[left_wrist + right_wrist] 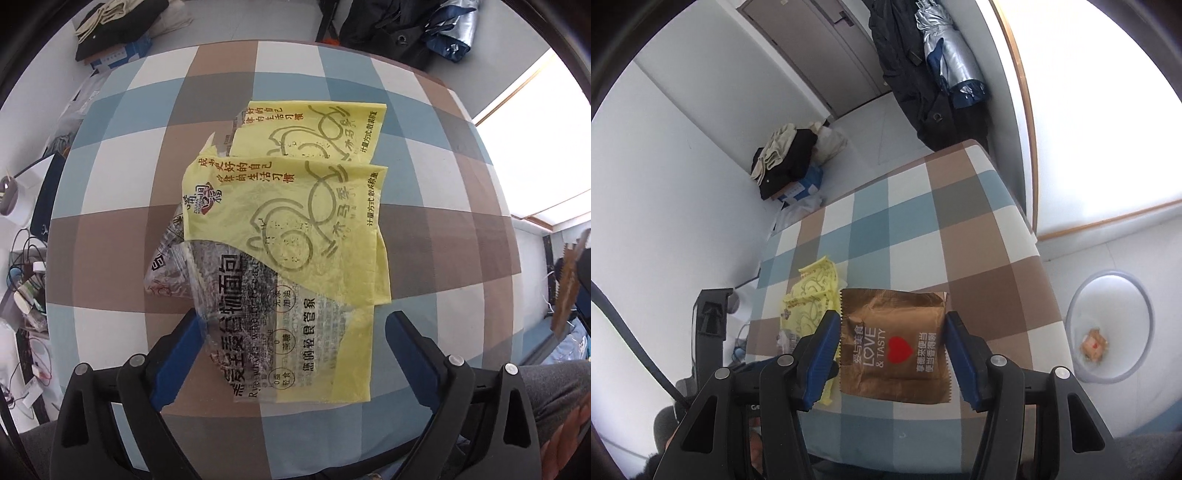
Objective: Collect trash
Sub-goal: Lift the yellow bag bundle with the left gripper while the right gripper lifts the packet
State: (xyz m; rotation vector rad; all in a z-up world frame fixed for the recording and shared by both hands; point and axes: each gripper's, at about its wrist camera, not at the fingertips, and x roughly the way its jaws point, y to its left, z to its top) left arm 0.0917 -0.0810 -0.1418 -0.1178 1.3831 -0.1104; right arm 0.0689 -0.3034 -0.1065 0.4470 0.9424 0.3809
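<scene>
We see left gripper (291,354) spread wide, grasping nothing, straight above clear printed plastic wrapper (258,325) on checked table (424,206) – long axis along the fingers | right gripper (892,358) clenched on brown foil packet (892,343) – grey round bin (1110,325) to its right

The checked desk (960,236) lies bare across the upper right of the right wrist frame, open passage toward the bin (1110,325) at far right on the floor. At lower left, yellow wrappers (809,302) crowd the desk (overlapping a clear one), and the brown packet (892,343) fills the gap between the right tongs (892,354).
</scene>
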